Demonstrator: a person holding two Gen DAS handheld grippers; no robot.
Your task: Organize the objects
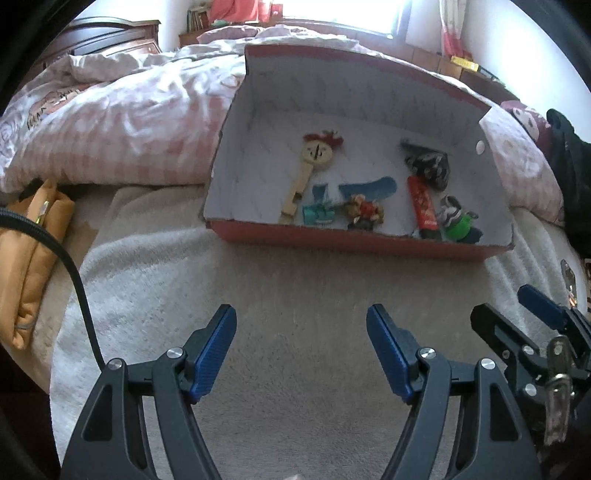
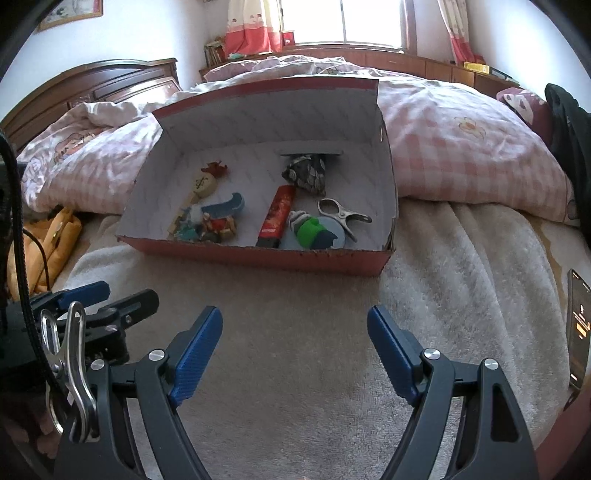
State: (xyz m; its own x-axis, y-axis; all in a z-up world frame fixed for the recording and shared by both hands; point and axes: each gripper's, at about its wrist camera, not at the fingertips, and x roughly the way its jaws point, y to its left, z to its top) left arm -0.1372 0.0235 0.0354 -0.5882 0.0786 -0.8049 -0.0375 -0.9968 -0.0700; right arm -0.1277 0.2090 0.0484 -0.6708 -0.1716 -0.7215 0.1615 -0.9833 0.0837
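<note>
Both the left gripper (image 1: 301,354) and right gripper (image 2: 295,354) gape wide, empty, over a pale fleece blanket (image 2: 303,332). Ahead sits the red box (image 2: 258,254) of trinkets; its red tube (image 2: 277,214) bears unreadable print. Beyond, a pink checked duvet (image 2: 461,155) and window (image 2: 369,20).

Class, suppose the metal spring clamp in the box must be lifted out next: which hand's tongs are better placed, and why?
Probably the right tongs. The silver metal spring clamp lies at the right end of the red cardboard box, nearer them; the left tongs, equally open and empty, face the box's left half.
</note>
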